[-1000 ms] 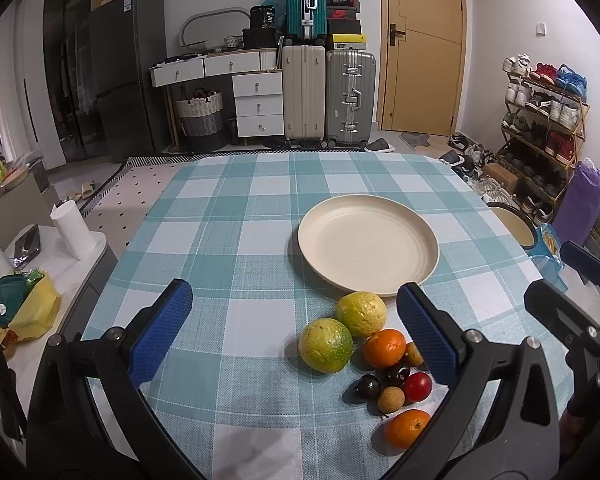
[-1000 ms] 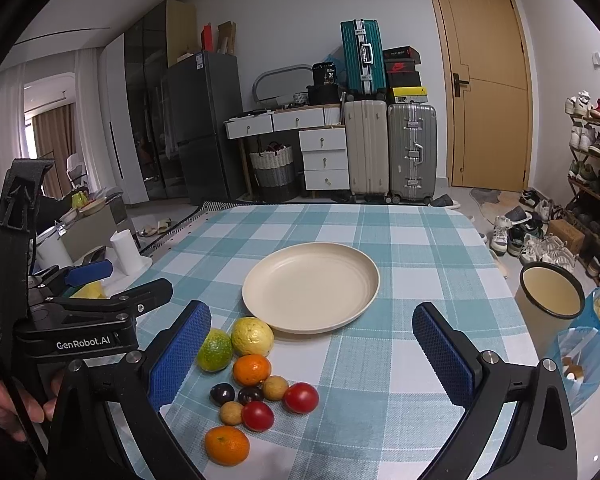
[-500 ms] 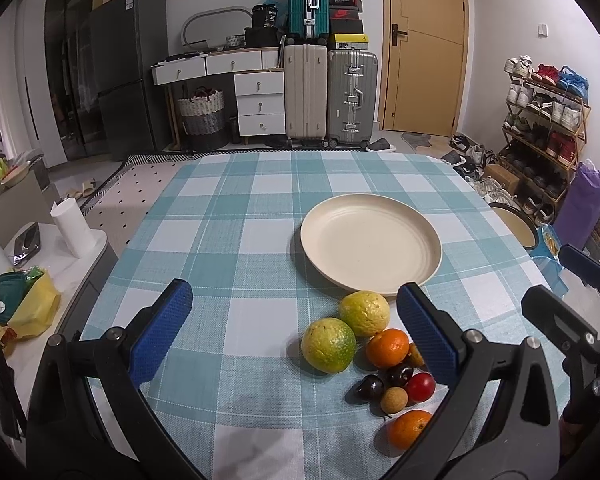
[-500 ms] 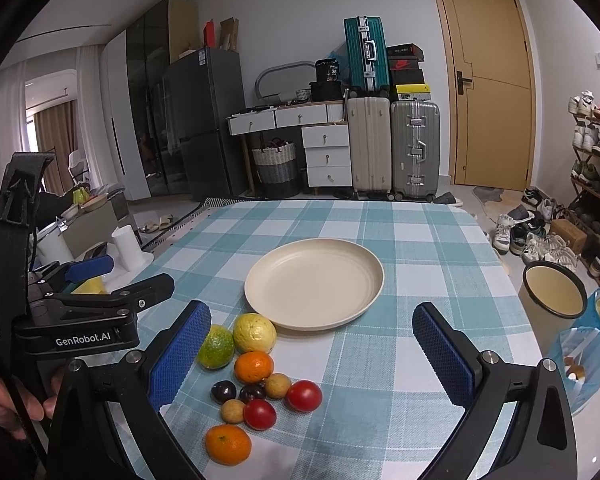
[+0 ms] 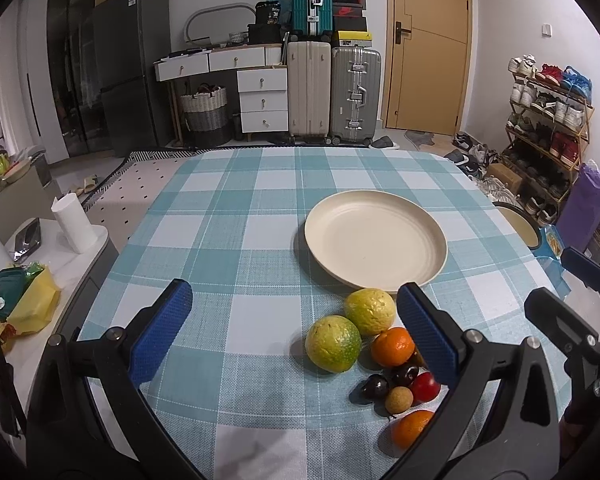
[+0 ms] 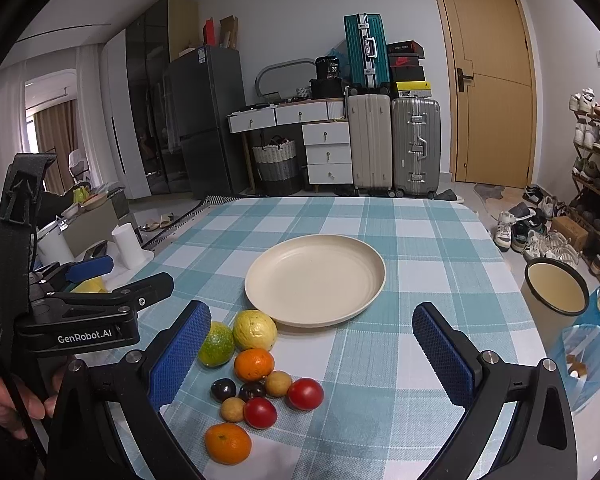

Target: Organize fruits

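A cream plate (image 5: 375, 237) (image 6: 315, 279) sits empty on the teal checked tablecloth. In front of it lies a cluster of fruit: a green citrus (image 5: 333, 343) (image 6: 216, 344), a yellow citrus (image 5: 369, 311) (image 6: 255, 330), an orange (image 5: 393, 346) (image 6: 254, 364), a second orange (image 5: 411, 429) (image 6: 228, 442), red tomatoes (image 6: 305, 393), dark plums (image 6: 223, 389) and small tan longans (image 6: 278, 383). My left gripper (image 5: 296, 332) is open, above the table left of the fruit. My right gripper (image 6: 312, 356) is open, with the fruit near its left finger.
A round stool (image 6: 556, 286) and a blue snack bag (image 6: 588, 352) stand off the table's right edge. A side cabinet with paper rolls (image 5: 70, 224) and a yellow bag is at the left. Suitcases, drawers and a shoe rack line the far room.
Both grippers have drifted slightly; the fruit and plate have shifted a little in view. Nothing was grasped or moved on the table.
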A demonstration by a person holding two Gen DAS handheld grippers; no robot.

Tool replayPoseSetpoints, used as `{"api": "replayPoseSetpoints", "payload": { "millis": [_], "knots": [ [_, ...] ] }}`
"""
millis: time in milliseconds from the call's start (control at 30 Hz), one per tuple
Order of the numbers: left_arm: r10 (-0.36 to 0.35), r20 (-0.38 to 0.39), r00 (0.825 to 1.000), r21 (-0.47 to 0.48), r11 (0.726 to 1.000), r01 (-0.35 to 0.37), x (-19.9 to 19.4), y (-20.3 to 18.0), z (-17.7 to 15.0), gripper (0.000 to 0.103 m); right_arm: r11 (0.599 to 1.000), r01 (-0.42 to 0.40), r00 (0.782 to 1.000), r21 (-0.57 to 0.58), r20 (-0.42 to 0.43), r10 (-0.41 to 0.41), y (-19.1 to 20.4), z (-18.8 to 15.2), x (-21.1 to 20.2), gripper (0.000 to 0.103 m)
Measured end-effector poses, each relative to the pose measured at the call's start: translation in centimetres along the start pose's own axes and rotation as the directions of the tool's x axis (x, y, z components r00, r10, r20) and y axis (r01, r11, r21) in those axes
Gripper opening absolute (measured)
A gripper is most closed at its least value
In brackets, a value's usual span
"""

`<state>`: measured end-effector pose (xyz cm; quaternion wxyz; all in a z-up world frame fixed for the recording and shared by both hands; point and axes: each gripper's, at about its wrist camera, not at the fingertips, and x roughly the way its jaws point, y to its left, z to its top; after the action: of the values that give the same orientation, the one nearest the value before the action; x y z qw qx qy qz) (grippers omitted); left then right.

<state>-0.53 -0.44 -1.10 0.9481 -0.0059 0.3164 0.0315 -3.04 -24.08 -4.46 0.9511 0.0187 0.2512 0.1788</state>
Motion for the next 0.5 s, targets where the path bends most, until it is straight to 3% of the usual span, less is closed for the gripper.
{"api": "replayPoseSetpoints", "payload": {
  "millis": [500],
  "knots": [
    [-0.004,-0.014,1.0,0.001,1.0,0.004,0.75,-0.3,-0.69,0.103,1.0,-0.001,1.0,0.002,-0.007,0.001,-0.07,-0.33,0.27,0.103]
  ]
}}
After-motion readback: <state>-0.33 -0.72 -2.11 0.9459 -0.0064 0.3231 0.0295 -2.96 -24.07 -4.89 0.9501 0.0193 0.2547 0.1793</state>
